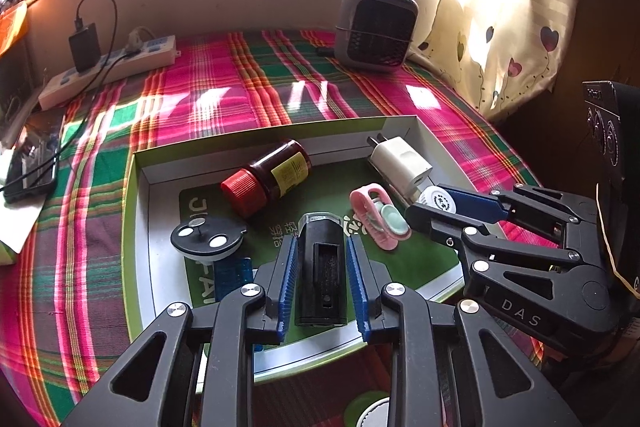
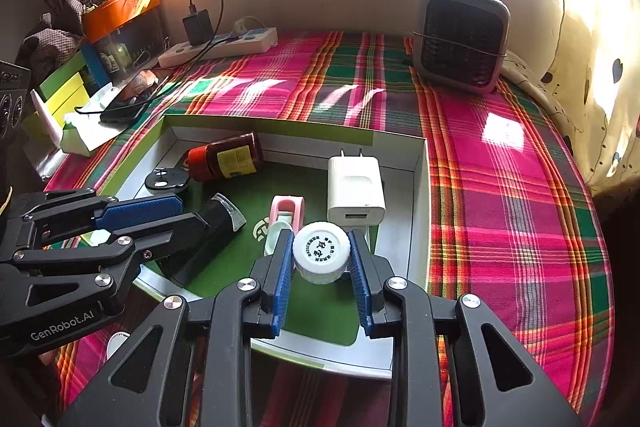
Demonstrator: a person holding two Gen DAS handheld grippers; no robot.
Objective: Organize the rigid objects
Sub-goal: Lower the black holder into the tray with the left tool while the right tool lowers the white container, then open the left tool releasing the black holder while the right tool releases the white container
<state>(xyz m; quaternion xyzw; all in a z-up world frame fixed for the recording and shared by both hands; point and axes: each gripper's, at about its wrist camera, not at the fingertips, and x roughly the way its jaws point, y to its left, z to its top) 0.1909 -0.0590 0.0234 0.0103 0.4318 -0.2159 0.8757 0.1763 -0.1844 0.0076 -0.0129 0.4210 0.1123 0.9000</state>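
A shallow green-rimmed box (image 1: 140,211) lies on the plaid cloth. My left gripper (image 1: 321,247) is shut on a black flashlight (image 1: 322,267), lens end forward, low over the box's near side; in the right wrist view the same gripper (image 2: 188,217) comes in from the left with the flashlight (image 2: 218,223). My right gripper (image 2: 320,239) is shut on a small white bottle (image 2: 321,251), its printed cap facing up, over the box's right part. Inside lie a brown red-capped bottle (image 1: 272,175), a white charger (image 1: 400,161), a pink clip (image 1: 378,215) and a black round disc (image 1: 206,237).
A grey fan heater (image 1: 376,27) stands at the back right. At the back left is a power strip (image 1: 108,67) with a black adapter; a phone (image 1: 32,167) lies at the left edge. Boxes and clutter (image 2: 80,83) crowd the left side. A curtain (image 1: 500,27) hangs right.
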